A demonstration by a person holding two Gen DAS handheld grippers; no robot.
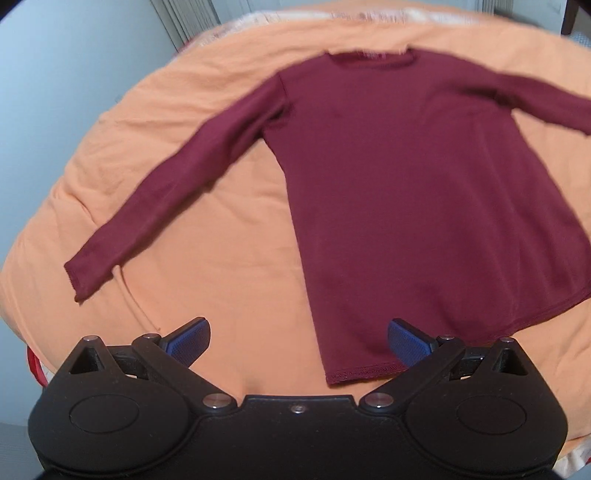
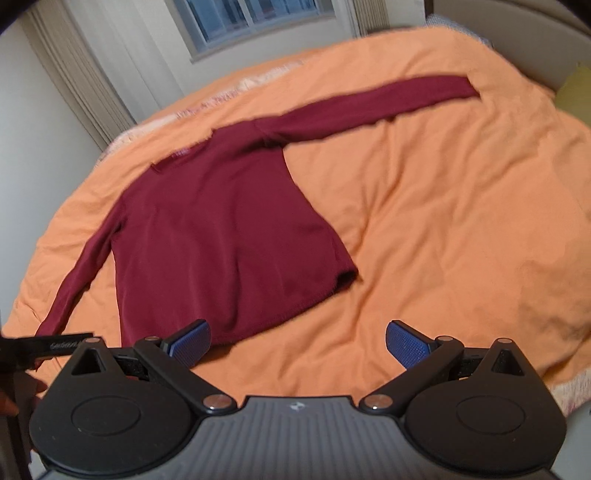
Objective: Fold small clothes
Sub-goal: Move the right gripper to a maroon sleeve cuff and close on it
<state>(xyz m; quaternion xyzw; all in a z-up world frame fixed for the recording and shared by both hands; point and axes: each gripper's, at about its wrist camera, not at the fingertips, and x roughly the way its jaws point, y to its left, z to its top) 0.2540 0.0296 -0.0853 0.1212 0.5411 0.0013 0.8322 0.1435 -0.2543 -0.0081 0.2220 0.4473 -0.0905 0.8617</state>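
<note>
Nearest the lens in the left wrist view, the left hand-held gripper (image 1: 298, 341) stands wide, its two blue-padded fingers (image 1: 190, 340) far apart and holding nothing; one pad hovers over the orange bedspread (image 1: 221, 236), the other over the bottom hem of the maroon long-sleeved top (image 1: 406, 192). That top lies flat and face up on the bed, neckline (image 1: 369, 59) at the far end and hem at the near end, just ahead of the fingertips. Its body is smooth, with one sleeve (image 1: 177, 188) spread out diagonally toward the near left, cuff resting on the bedspread well clear of the body, and the other sleeve running off to the right edge of the view. From the right wrist view, the right hand-held gripper (image 2: 298, 341) is likewise spread wide and empty, above bare bedspread (image 2: 443, 203) beside the hem corner of the top (image 2: 221, 229), with its left pad (image 2: 190, 341) just over the hem edge. Here the far sleeve (image 2: 369, 103) stretches out straight toward the far right, while the near sleeve (image 2: 81, 266) angles down to the left. A window (image 2: 251, 18) and pleated curtains (image 2: 85, 92) stand beyond the bed, and part of the other black tool (image 2: 44, 347) shows at the left edge.
</note>
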